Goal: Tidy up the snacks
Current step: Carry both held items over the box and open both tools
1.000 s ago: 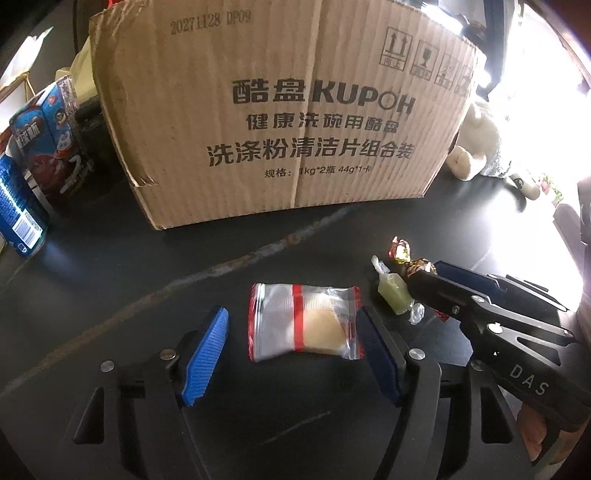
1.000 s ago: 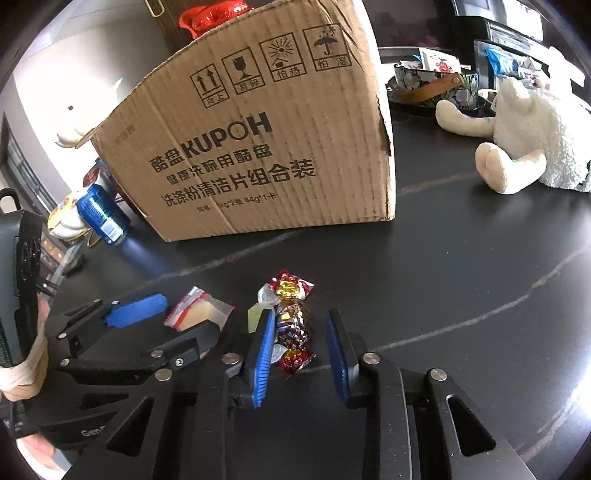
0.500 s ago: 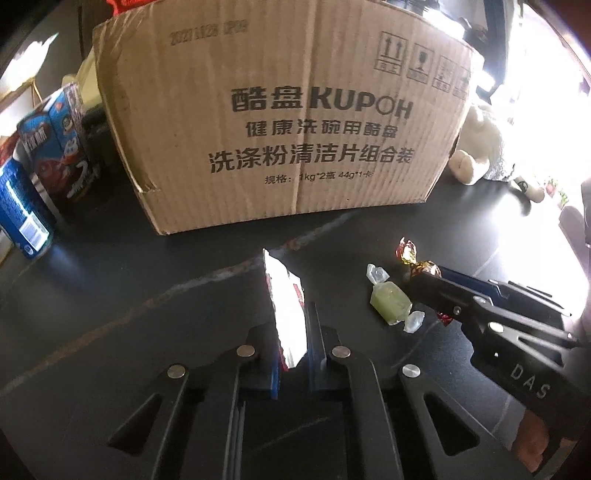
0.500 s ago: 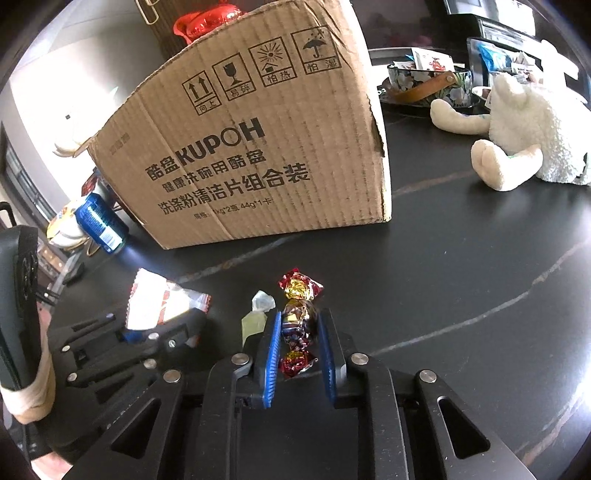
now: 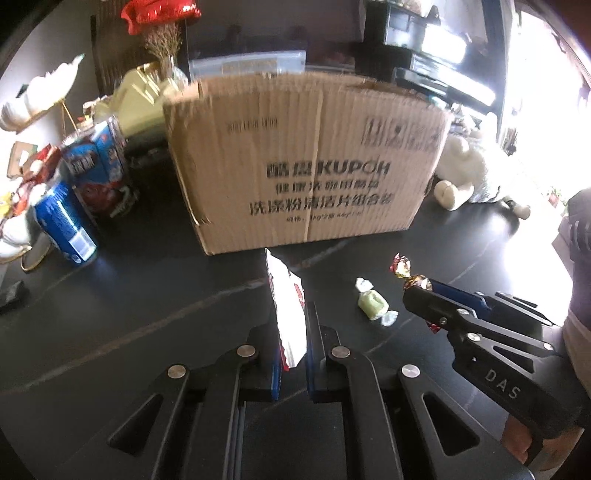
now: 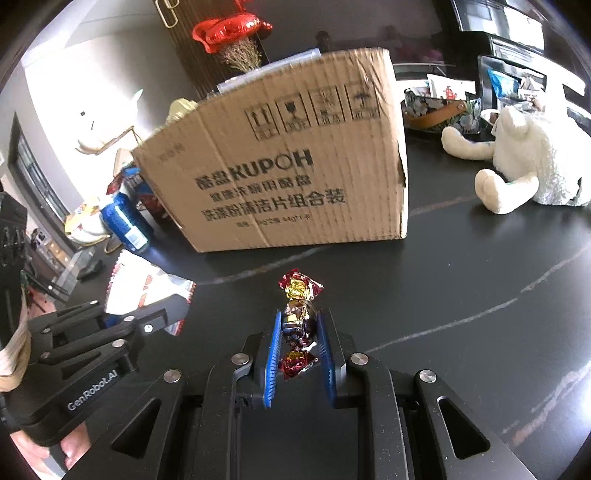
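Home, plush toy (image 6: pixel 532 162), red balloon (image 6: pixel 229 31)

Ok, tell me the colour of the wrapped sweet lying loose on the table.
Pale green sweet in a clear twisted wrapper; the left wrist view shows it best.

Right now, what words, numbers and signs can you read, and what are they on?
"KUPOH": big letters on the cardboard box, with Chinese lines around them.
Four handling signs, one with up arrows, one a glass, one an umbrella: box top edge.
"DAS": right gripper.
"GenRobot.AI": left gripper.
Small print line under the box's Chinese text: too blurred.
Blue can and snack packet: print too small or blurred.
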Demonstrator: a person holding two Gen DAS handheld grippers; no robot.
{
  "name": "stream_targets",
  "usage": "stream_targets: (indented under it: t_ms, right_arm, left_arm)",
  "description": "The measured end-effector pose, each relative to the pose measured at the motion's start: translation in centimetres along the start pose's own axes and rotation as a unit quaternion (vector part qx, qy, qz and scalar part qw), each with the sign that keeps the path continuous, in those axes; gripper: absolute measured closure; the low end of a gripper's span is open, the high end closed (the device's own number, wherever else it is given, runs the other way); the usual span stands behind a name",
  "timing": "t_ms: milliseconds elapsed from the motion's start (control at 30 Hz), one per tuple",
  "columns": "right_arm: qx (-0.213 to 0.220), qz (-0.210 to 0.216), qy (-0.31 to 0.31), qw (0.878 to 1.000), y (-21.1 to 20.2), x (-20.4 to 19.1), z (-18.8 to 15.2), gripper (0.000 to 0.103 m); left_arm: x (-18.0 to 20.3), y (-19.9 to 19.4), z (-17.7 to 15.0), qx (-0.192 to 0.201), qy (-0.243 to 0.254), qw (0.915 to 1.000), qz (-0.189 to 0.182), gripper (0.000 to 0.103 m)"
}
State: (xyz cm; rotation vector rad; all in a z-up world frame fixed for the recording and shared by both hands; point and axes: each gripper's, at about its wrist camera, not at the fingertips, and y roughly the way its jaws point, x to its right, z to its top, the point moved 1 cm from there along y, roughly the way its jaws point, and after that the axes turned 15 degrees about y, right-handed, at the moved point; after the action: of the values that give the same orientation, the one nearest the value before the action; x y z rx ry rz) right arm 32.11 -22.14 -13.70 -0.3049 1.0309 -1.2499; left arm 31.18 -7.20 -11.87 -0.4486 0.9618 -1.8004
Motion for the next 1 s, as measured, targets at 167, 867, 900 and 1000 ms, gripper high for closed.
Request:
stream_targets:
  t_ms: [167,867,900,1000]
  right_arm:
    - [0.012,0.006,-0.004,1.0,-2.2,-1.5,0.3,0.082]
    - [0.099,0.008,-0.031,0.995,-10.5,-7.1,5.2,0.082]
    - [0.101,0.007,-0.032,0.994,-10.6,-7.3,5.5,0.082]
    - [0.109,0.009,-0.038,0.993,-11.1,-8.1,6.9,0.082]
  left_arm:
    - [-0.5,-3.1,0.3,0.025,-0.005,0.9997,0.004,0.092]
    - [-2.2,-11.7,6.1,0.117,0.024,0.9928,0.013,0.092]
    - [-2.3,-11.8,6.5,0.119,0.025,0.9925,0.013,0.092]
    - [-2.9,-12.3,8.0,0.125,0.028,0.9916,0.017,0.092]
